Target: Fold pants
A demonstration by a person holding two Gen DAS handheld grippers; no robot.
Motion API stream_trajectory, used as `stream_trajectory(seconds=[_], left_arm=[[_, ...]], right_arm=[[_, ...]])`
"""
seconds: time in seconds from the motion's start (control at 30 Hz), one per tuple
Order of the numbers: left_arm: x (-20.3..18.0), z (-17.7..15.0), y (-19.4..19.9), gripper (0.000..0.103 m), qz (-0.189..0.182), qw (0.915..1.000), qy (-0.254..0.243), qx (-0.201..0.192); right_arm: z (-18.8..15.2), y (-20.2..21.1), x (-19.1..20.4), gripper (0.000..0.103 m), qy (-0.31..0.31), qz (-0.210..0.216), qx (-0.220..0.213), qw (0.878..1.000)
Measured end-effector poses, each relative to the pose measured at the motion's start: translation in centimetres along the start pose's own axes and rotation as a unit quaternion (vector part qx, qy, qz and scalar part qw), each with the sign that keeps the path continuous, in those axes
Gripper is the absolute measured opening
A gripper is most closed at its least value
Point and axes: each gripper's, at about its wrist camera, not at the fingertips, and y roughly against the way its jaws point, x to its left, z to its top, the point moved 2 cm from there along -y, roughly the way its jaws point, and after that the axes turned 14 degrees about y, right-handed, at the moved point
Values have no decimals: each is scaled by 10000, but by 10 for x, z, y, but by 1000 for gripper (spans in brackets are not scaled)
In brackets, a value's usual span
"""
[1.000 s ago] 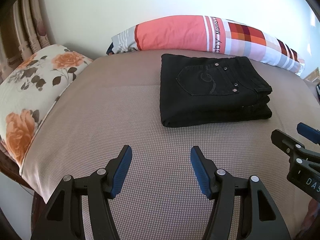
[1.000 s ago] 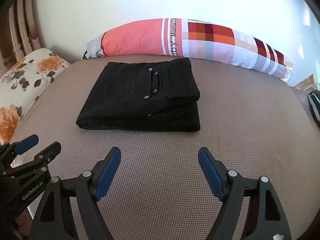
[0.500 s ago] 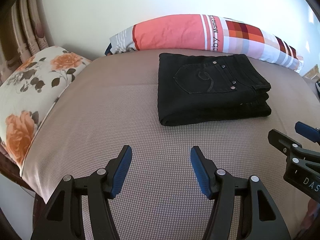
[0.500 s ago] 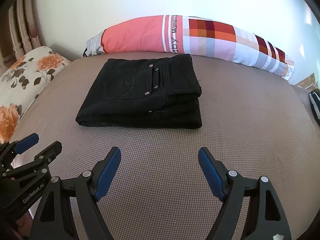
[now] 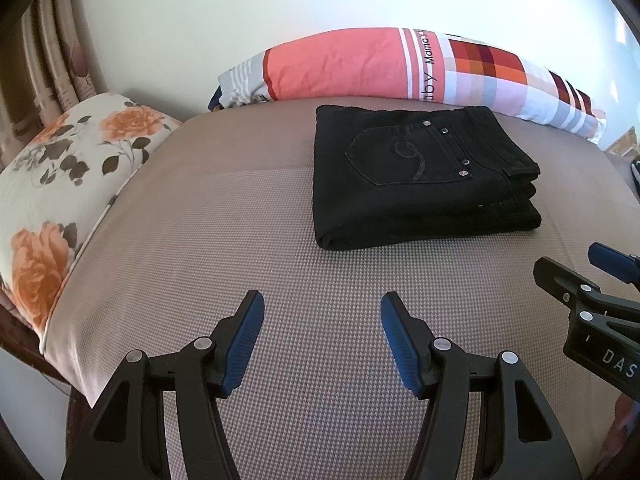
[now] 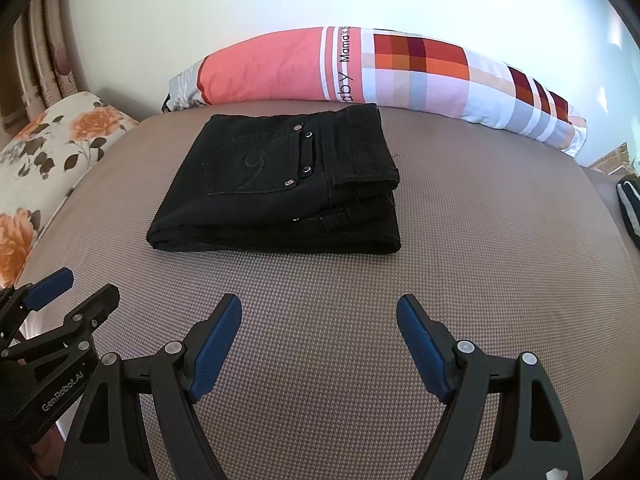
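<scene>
Black pants lie folded in a neat stack on the taupe bed, back pocket up, near the far pillow. They also show in the right wrist view. My left gripper is open and empty, held above the bed well short of the pants. My right gripper is open and empty, also short of the pants. Each gripper shows at the edge of the other's view: the right one, the left one.
A long pink and checked pillow lies against the white wall behind the pants. A floral pillow sits at the bed's left edge, with a curtain behind it. A dark striped item lies at the far right.
Both grippers have drawn back slightly from the folded pants and stay open. The pants have not moved.
</scene>
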Motion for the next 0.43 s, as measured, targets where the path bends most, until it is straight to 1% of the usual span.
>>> stream_trajectory(seconds=[0.43], left_arm=[[-3,-1,-1,62,-49,10000,-37,20]], right_arm=[[0,-1,-1,78,-12,-26,25,10000]])
